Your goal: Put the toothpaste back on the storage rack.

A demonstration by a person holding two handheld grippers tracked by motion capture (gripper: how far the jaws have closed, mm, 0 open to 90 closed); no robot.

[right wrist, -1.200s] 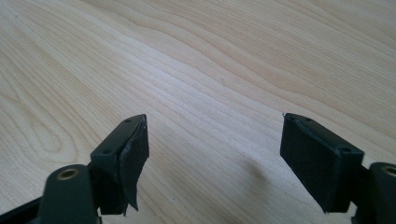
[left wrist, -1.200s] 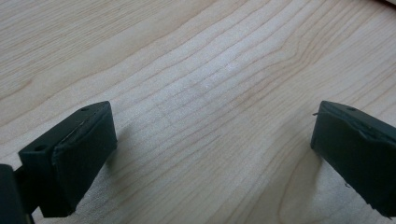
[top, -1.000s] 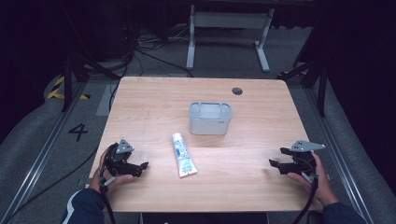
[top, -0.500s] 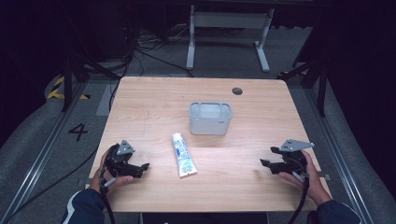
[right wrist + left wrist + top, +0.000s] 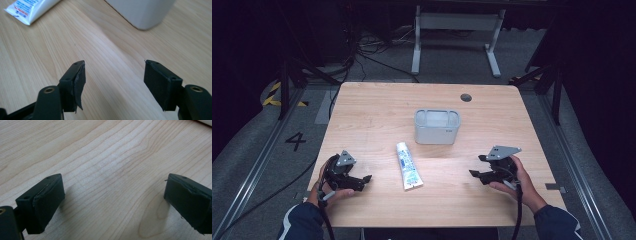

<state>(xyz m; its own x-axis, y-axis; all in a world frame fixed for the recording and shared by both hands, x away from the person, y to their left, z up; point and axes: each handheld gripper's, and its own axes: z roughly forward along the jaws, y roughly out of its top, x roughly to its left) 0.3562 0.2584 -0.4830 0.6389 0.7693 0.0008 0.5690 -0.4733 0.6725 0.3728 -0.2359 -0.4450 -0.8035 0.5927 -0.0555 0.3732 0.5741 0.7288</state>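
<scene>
High view: toothpaste tube (image 5: 408, 165) lying flat just in front of the grey bin (image 5: 437, 126), likely light, soft and slippery; best pinched across its mid-body. Right gripper (image 5: 478, 166), jaws part-open and just closing on nothing, is right of the tube; left gripper (image 5: 364, 181), wide open and empty, is to the tube's left.

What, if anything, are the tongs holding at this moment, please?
Nothing: the left tongs and right tongs stand open over bare table; the tube lies untouched.

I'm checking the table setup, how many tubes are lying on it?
1. A single tube lies flat on the table, just in front of the grey box, between the two grippers. Nothing seems hidden.
</scene>
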